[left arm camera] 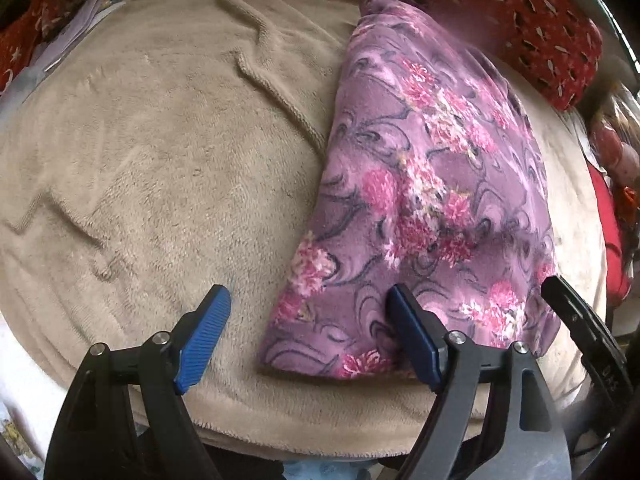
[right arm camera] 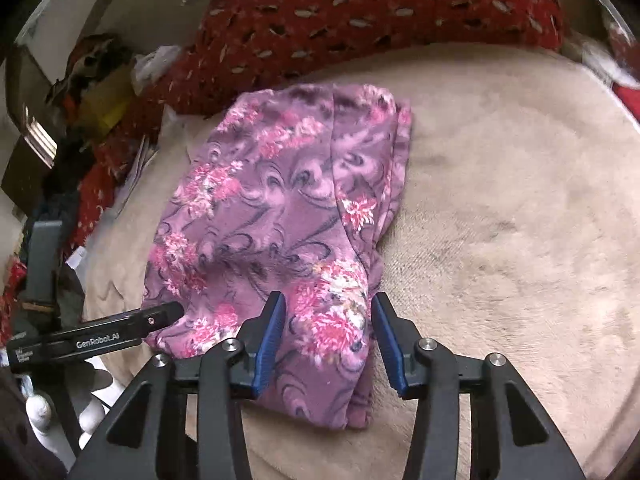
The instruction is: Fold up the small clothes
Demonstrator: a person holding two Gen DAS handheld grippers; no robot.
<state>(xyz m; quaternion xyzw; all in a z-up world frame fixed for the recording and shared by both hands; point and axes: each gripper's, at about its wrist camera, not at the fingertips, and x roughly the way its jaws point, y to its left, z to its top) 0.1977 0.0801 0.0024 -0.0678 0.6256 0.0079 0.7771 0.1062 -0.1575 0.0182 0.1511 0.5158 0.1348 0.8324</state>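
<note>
A purple garment with pink flowers (left arm camera: 432, 200) lies folded into a long narrow shape on a beige fleece blanket (left arm camera: 160, 160). My left gripper (left arm camera: 308, 312) is open just above the garment's near left corner, holding nothing. In the right wrist view the garment (right arm camera: 272, 216) shows layered edges along its right side. My right gripper (right arm camera: 328, 316) is open, its jaws standing over the garment's near right end without closing on it. A finger of the right gripper (left arm camera: 576, 320) shows at the garment's right edge in the left wrist view, and a finger of the left gripper (right arm camera: 132, 326) shows in the right wrist view.
A red patterned cushion (right arm camera: 360, 12) lies behind the garment along the blanket's far edge (left arm camera: 540, 20). Clutter of papers and red cloth (right arm camera: 100, 120) is piled at the left. The beige blanket (right arm camera: 500, 220) spreads wide to the right of the garment.
</note>
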